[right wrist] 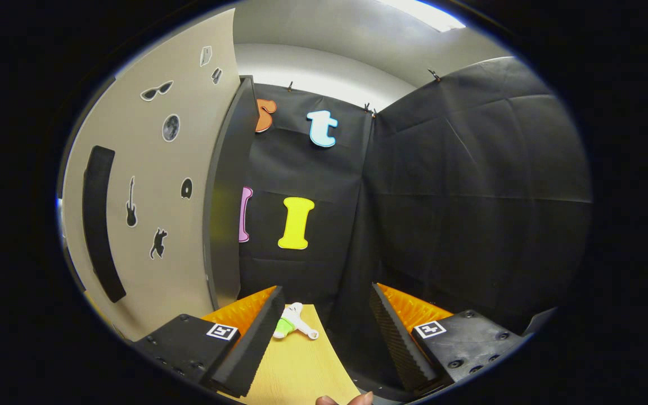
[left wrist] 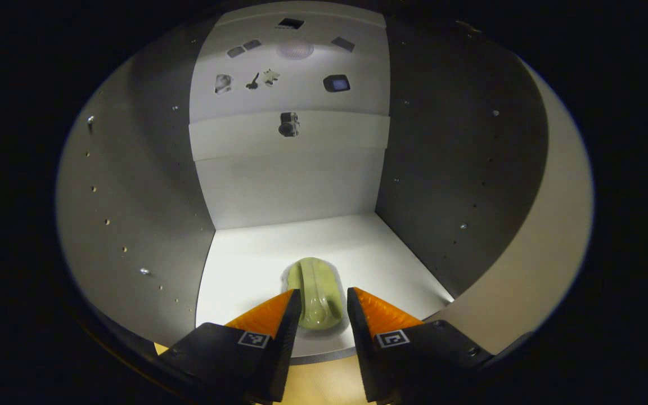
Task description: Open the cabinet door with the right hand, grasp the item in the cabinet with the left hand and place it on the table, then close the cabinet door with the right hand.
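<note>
Reaching left tool, released, around pale green item inside cabinet; holding right tool released beside open door.

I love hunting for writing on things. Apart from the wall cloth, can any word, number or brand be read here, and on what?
No readable words or numbers.
Cabinet door: picture stickers only, such as a guitar; no text.
Cabinet back wall: small stickers, too blurred to read.
Fingers: square patterned markers, not writing.
Green item: no print visible.
</note>
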The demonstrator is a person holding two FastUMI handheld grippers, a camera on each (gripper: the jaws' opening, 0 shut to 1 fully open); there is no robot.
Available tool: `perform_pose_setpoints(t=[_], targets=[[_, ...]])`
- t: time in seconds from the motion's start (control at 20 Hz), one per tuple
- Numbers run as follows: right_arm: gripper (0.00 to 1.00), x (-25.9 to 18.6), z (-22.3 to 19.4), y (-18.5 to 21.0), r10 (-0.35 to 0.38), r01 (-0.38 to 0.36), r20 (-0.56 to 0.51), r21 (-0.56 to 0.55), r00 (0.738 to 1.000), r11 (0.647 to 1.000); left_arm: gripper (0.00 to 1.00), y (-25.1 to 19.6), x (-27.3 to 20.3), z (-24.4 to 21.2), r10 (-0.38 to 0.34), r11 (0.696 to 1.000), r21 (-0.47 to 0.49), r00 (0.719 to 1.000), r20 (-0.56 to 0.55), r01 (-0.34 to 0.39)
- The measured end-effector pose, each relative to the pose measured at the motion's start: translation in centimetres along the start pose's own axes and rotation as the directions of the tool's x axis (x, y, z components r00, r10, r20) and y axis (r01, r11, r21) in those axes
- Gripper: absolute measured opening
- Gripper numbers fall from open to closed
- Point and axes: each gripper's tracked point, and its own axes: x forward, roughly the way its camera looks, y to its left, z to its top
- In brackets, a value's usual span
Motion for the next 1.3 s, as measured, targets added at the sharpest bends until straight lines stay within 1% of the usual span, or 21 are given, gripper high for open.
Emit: perform_pose_setpoints(t=[0.15, 0.25, 0.35, 0.45, 0.5, 0.55, 0.7, 0.75, 0.85, 1.05, 1.15, 1.2, 1.25, 1.3], targets=[[0.98, 0.3, -0.4, -1.0, -0.009, 0.009, -0.007, 0.003, 1.000, 1.000, 0.54, 0.5, 1.9, -0.4, 0.028, 0.999, 0.018, 0.999, -0.033, -0.028], [0.98, 0.4, -0.8, -1.7, -0.020, 0.020, -0.016, -0.005, 1.000, 1.000, 0.53, 0.6, 3.1, -0.4, 0.032, 0.999, 0.026, 0.998, -0.045, -0.031], [0.98, 0.4, -1.3, -2.3, -0.029, 0.028, -0.027, -0.013, 0.999, 1.000, 0.46, 0.6, 4.0, -0.6, 0.032, 0.999, 0.030, 0.998, -0.059, -0.030], [0.98, 0.3, -1.6, -2.6, -0.035, 0.034, -0.039, -0.013, 0.999, 0.999, 0.42, 0.9, 4.6, -1.0, 0.040, 0.999, 0.033, 0.997, -0.073, -0.038], [0.98, 0.3, -1.7, -2.7, -0.035, 0.035, -0.042, -0.011, 0.999, 0.999, 0.37, 1.0, 4.6, -0.9, 0.046, 0.999, 0.032, 0.996, -0.071, -0.044], [0.98, 0.2, -1.6, -2.7, -0.034, 0.033, -0.040, -0.009, 0.999, 0.999, 0.30, 1.1, 4.8, -0.8, 0.046, 0.999, 0.030, 0.997, -0.065, -0.044], [0.98, -0.2, -1.4, -2.5, -0.030, 0.030, -0.032, -0.012, 0.999, 0.999, 0.24, 0.9, 4.2, -0.6, 0.046, 0.999, 0.006, 0.998, -0.042, -0.046], [0.98, -0.3, -1.4, -2.4, -0.029, 0.029, -0.033, -0.015, 0.999, 0.999, 0.21, 0.8, 3.6, -0.6, 0.042, 0.999, -0.006, 0.999, -0.031, -0.042], [0.98, -0.5, -1.4, -2.2, -0.030, 0.029, -0.037, -0.018, 0.999, 0.999, 0.20, 0.7, 2.2, 0.0, 0.039, 0.999, -0.004, 0.999, -0.005, -0.039], [0.98, -1.1, -0.3, -0.5, -0.013, 0.013, -0.022, -0.004, 1.000, 1.000, 0.20, -0.1, -2.4, 1.3, -0.003, 0.999, 0.045, 0.998, 0.069, 0.000], [0.98, -1.6, 0.3, 0.5, -0.005, 0.005, -0.015, 0.009, 1.000, 1.000, 0.20, -0.2, -5.0, 0.7, -0.017, 0.999, 0.045, 0.997, 0.079, 0.013], [1.00, -1.9, 0.6, 1.0, 0.000, 0.000, -0.008, 0.013, 1.000, 1.000, 0.20, -0.5, -6.2, 0.1, -0.035, 0.999, 0.036, 0.997, 0.074, 0.032], [0.98, -2.2, 0.9, 1.4, 0.001, -0.001, -0.003, 0.013, 1.000, 1.000, 0.21, -0.9, -7.5, -0.7, -0.051, 0.998, 0.033, 0.996, 0.069, 0.049], [0.98, -2.5, 1.2, 1.8, 0.002, -0.002, 0.004, 0.015, 1.000, 1.000, 0.20, -1.0, -8.7, -1.5, -0.061, 0.998, 0.038, 0.996, 0.069, 0.058]])
